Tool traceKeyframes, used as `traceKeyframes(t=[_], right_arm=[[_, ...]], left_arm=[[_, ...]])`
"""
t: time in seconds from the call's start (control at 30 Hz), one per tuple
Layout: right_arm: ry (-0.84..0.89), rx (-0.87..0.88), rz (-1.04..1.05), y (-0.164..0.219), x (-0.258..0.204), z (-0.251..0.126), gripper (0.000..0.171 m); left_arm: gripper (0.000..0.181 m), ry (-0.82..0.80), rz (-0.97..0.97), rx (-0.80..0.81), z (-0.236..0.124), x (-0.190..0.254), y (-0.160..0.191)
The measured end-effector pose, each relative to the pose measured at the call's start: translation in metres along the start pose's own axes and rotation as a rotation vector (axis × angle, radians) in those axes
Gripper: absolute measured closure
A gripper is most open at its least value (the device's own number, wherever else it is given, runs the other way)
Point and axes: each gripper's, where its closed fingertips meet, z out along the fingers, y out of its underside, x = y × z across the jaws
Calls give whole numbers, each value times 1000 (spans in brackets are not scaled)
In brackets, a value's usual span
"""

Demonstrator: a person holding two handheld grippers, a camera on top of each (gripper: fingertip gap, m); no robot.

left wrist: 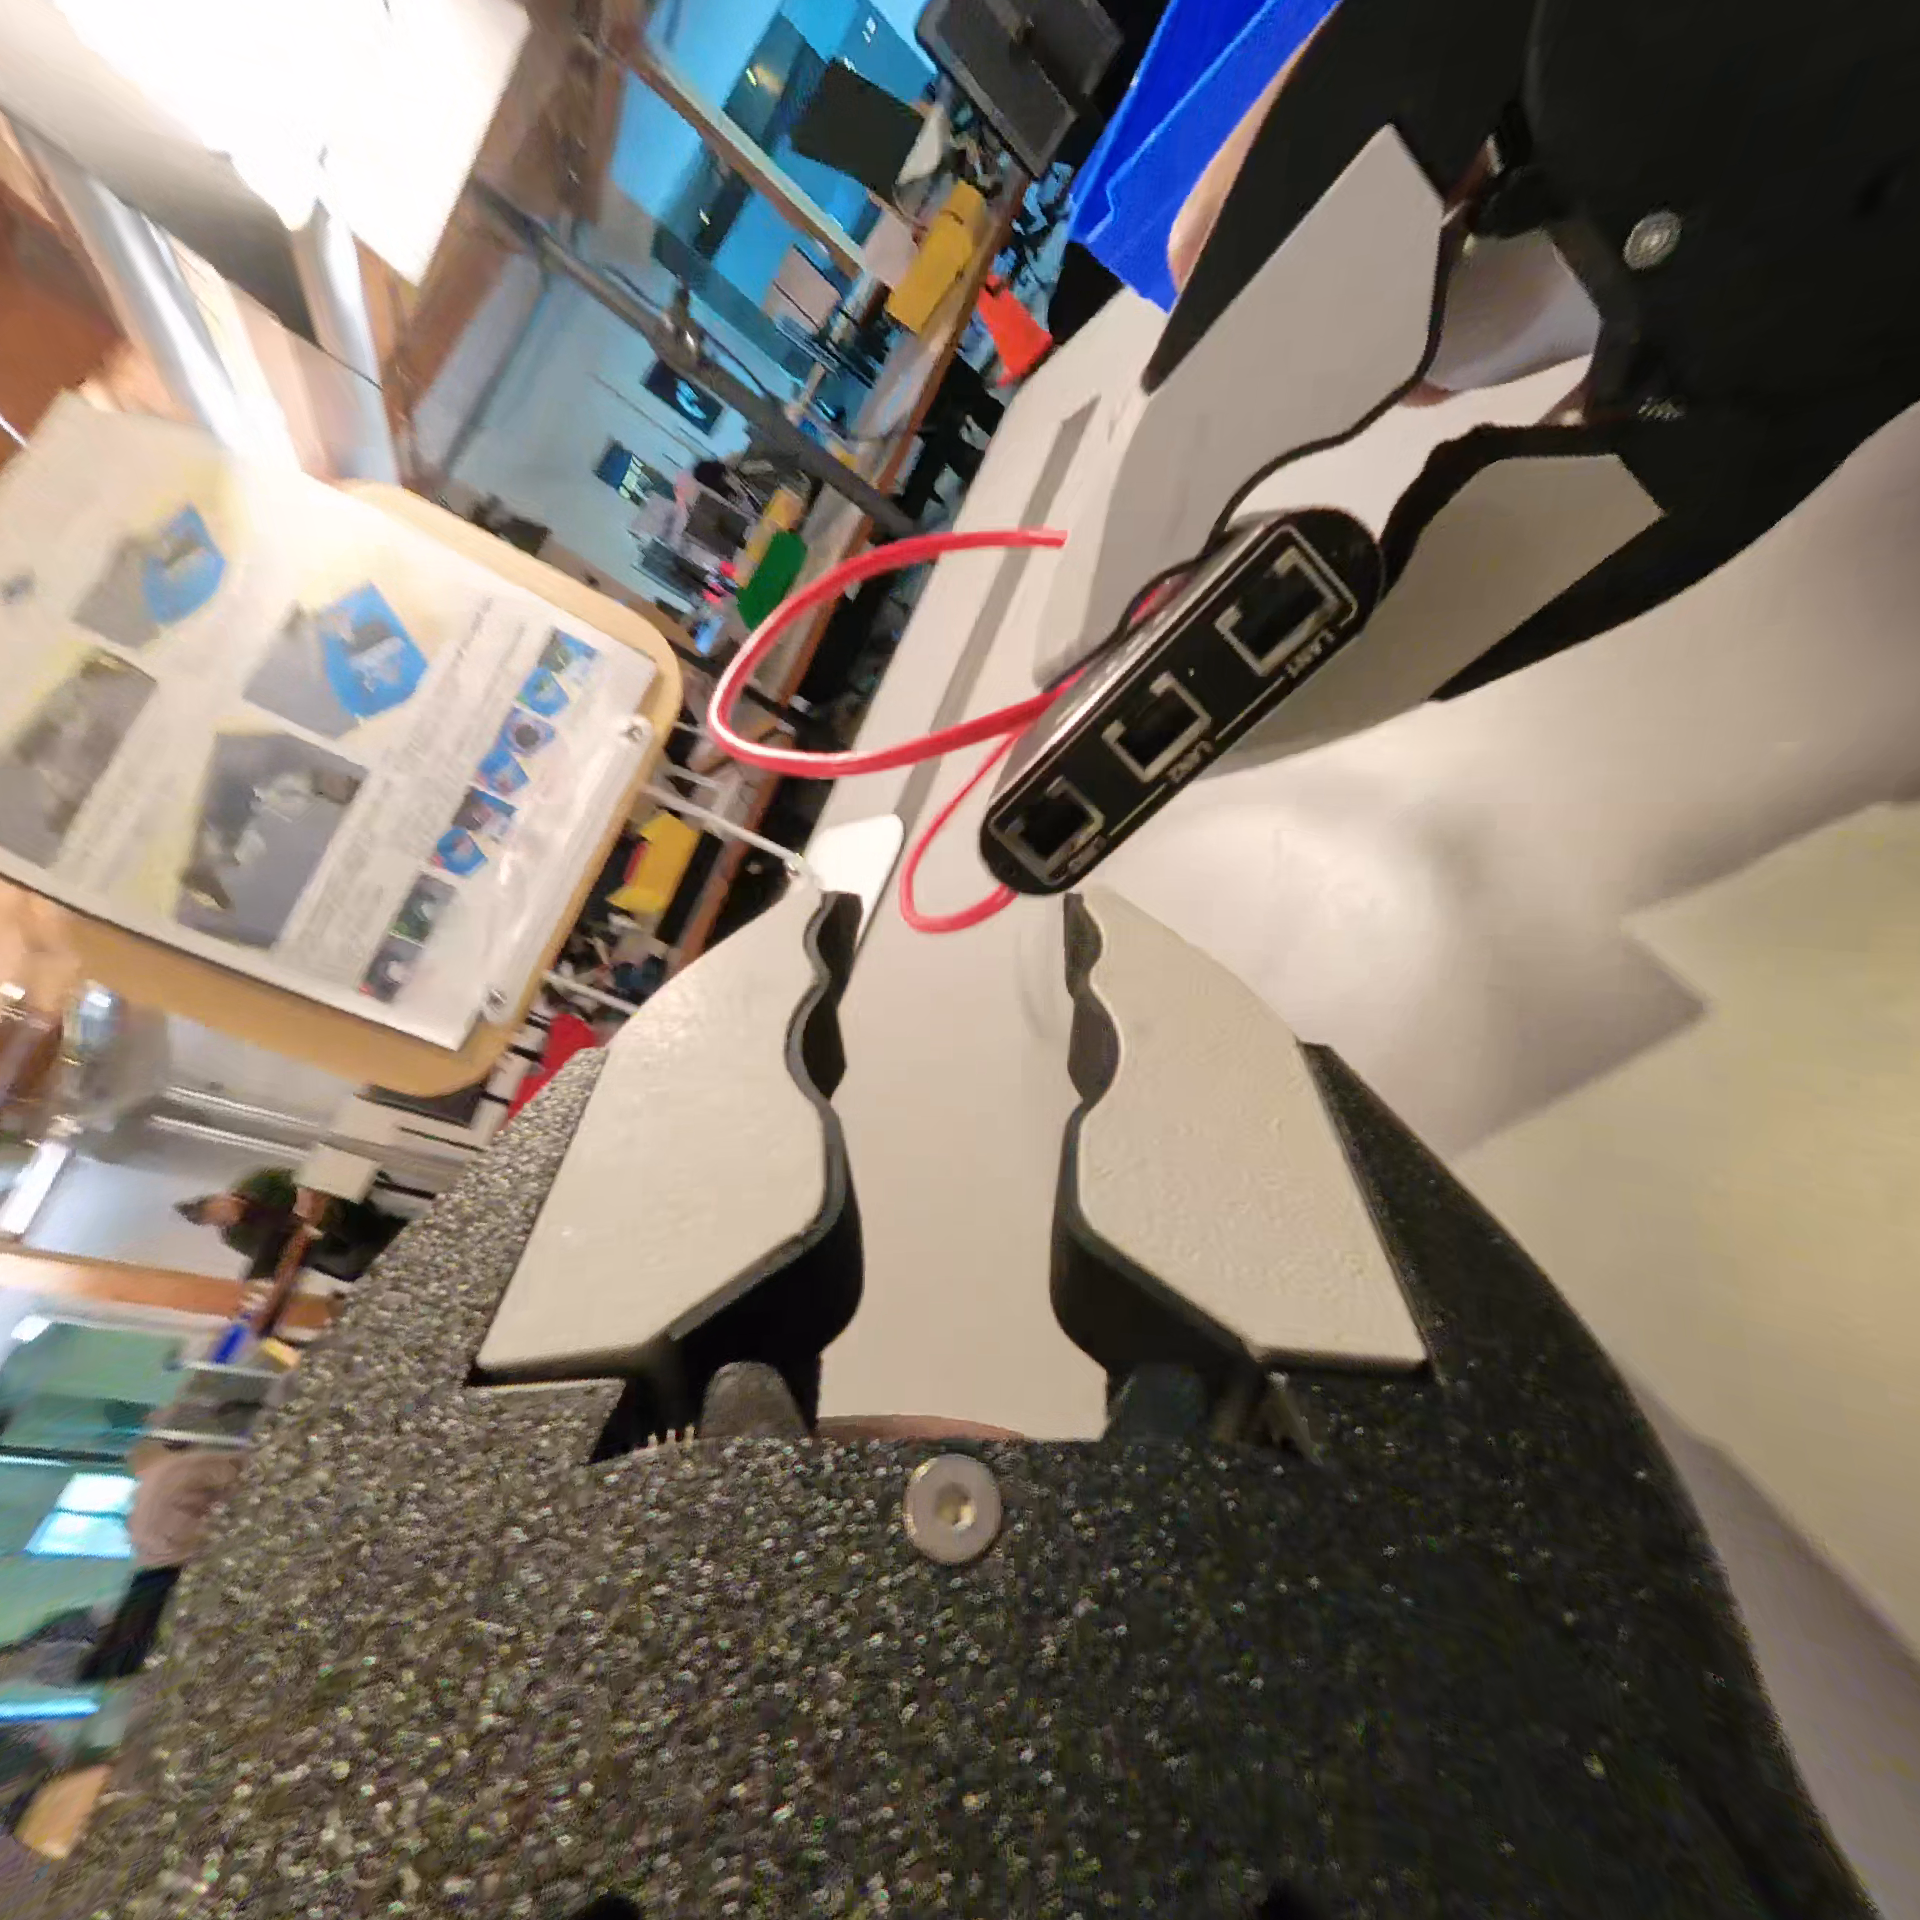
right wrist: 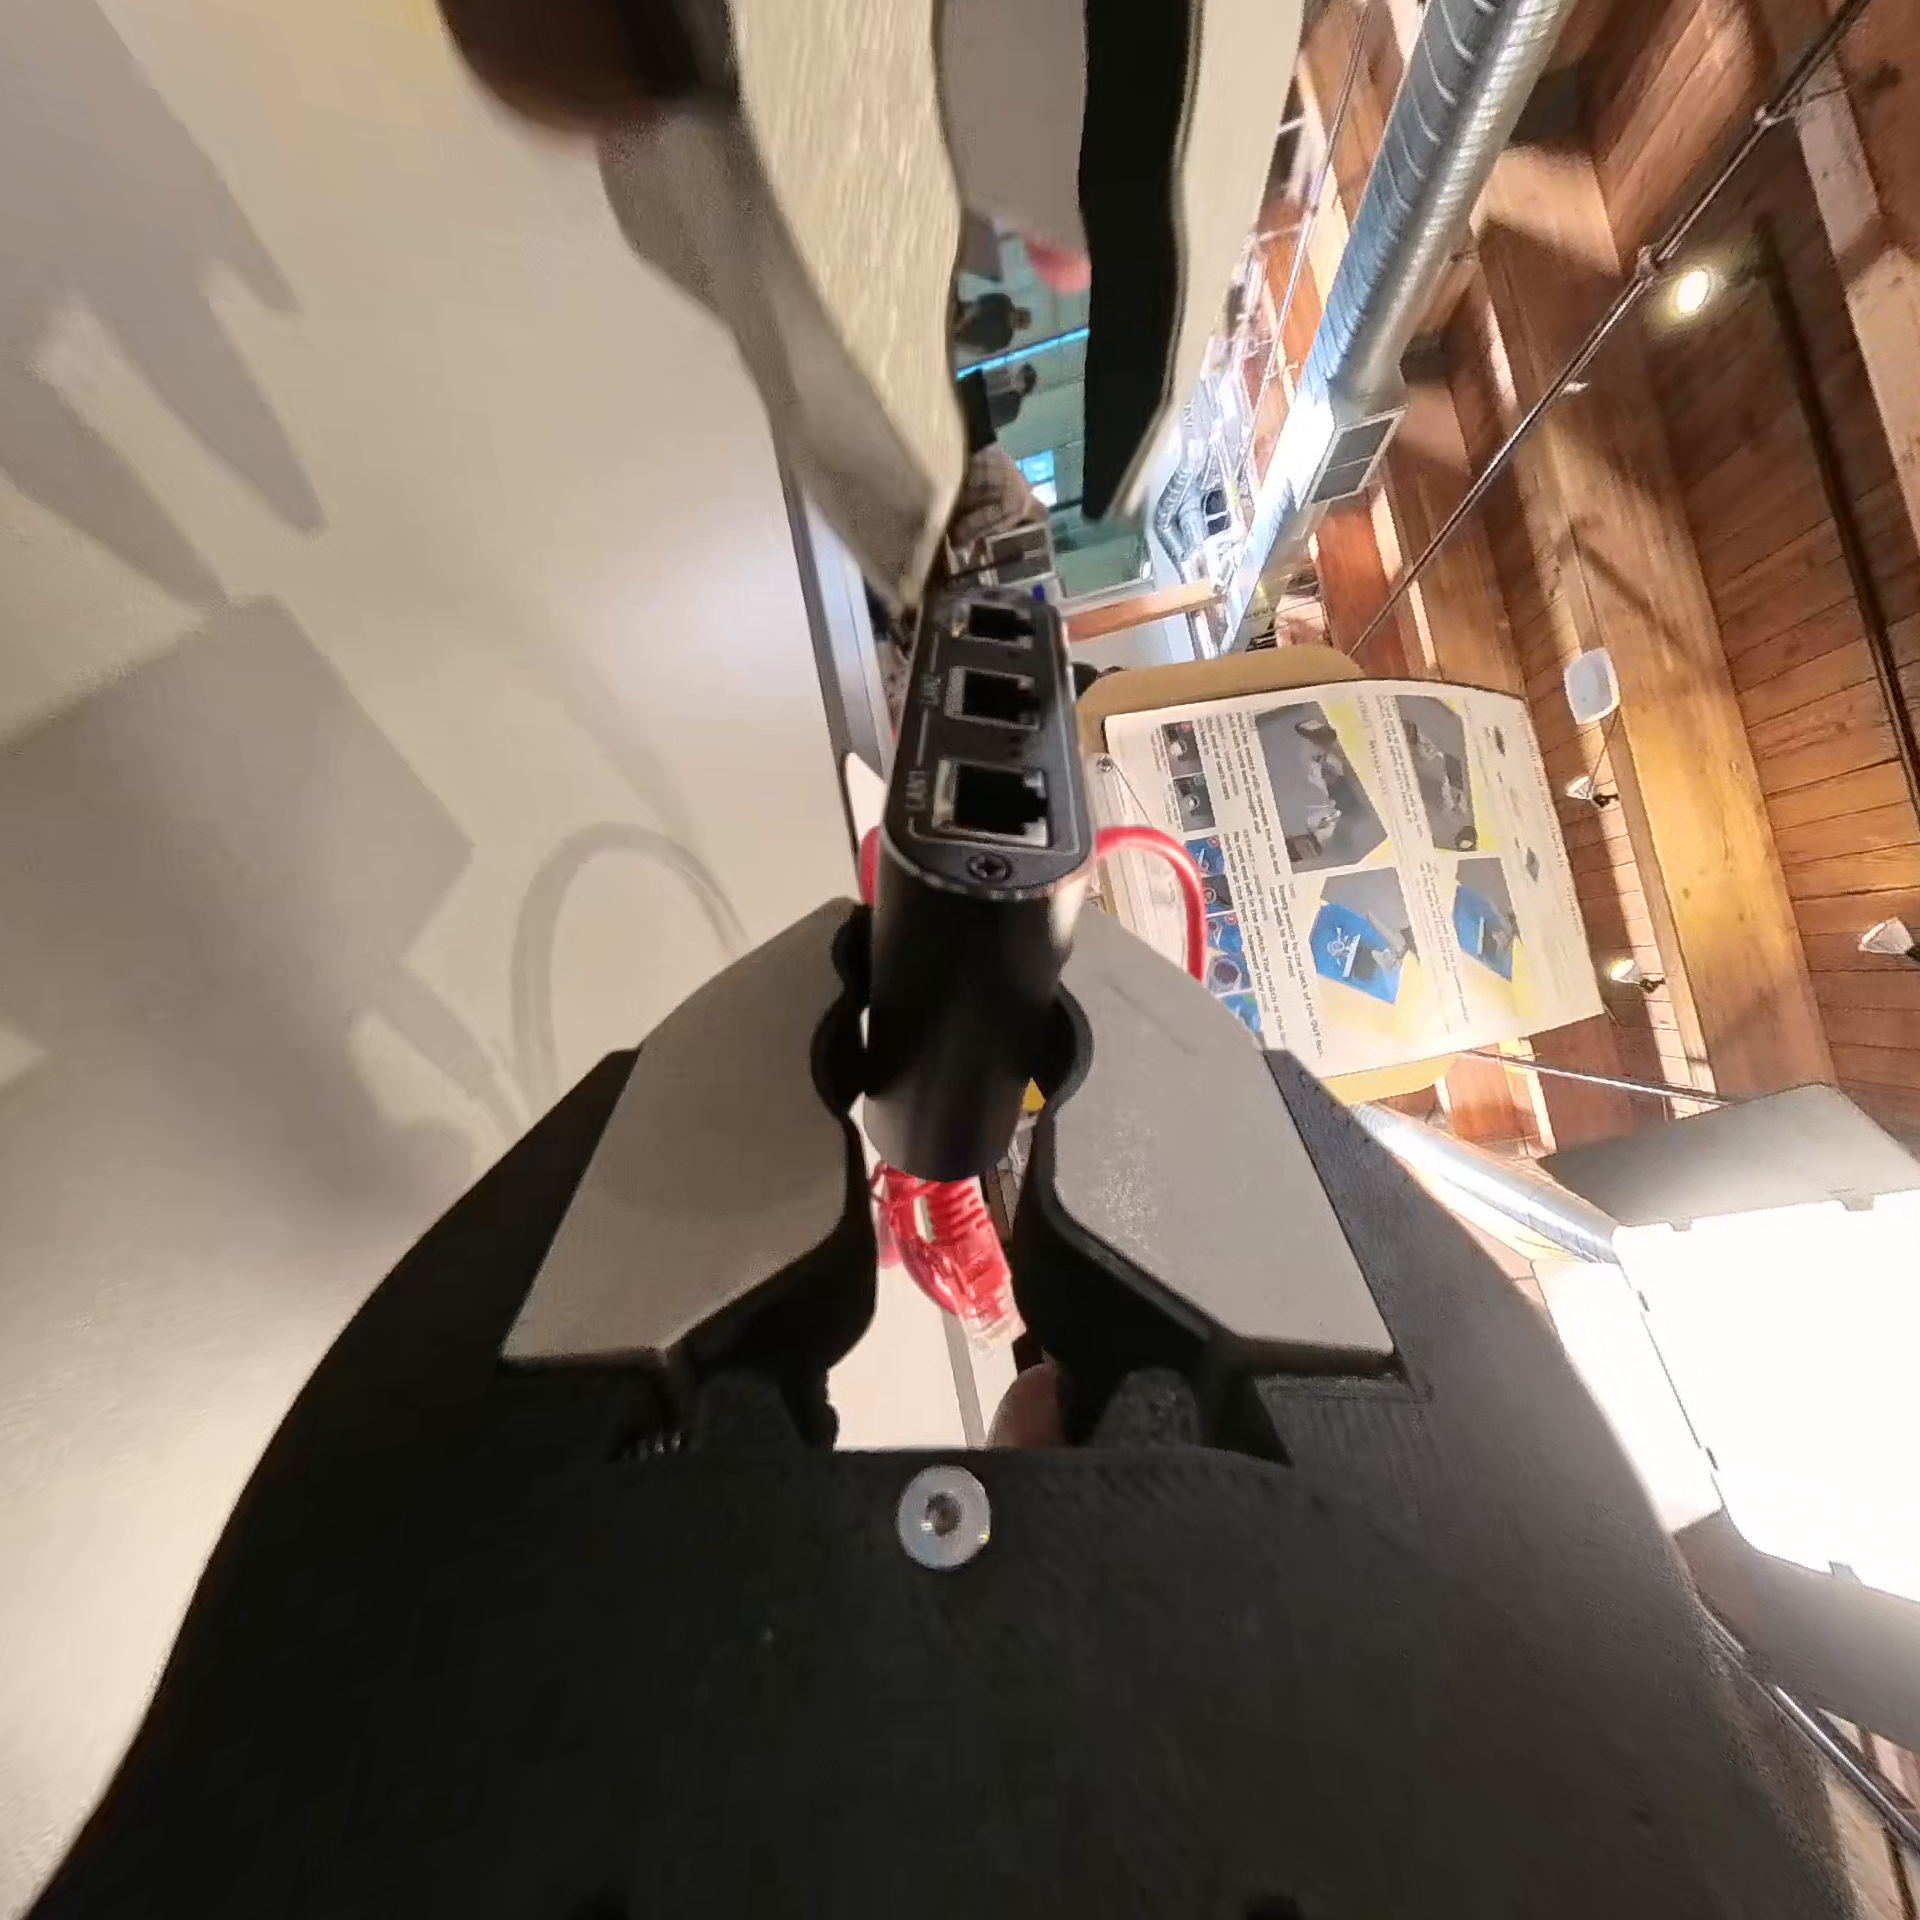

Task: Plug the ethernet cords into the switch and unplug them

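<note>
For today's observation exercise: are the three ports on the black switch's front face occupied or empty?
Empty. All three sockets on the switch show dark open holes in both views; the red ethernet cord loops behind it.

Setting: open workshop or lab hall. Exposed wood-plank ceiling point(right wrist: 1714, 499) with metal duct point(right wrist: 1423, 208), white worktable point(left wrist: 1299, 987), instruction poster on a board point(left wrist: 312, 727), cluttered shelving point(left wrist: 831, 312), blue bin point(left wrist: 1174, 135).

The switch point(right wrist: 971, 935) has a smooth, semi-gloss black casing. The cord point(left wrist: 831, 665) is glossy red plastic. The left gripper point(left wrist: 956, 997) has a rough, grainy black body with 2 matt grey finger plates. The table point(left wrist: 1351, 935) is matt white.
</note>
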Motion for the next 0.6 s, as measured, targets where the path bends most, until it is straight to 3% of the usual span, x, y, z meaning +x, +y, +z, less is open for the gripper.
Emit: traceKeyframes(t=[0.13,0.27,0.43,0.6], right_arm=[[-34,-45,-11,12,-11,4,143],[-81,-100,-14,22,-24,10,143],[-117,-131,-61,27,-39,13,143],[-154,-139,-115,27,-56,16,143]], left_arm=[[141,-2,-119,-130,-31,-10,33],[141,-46,-338,-142,-87,-37,53],[132,-164,-524,-215,-187,-99,86],[127,-426,-600,-480,-299,-173,164]])
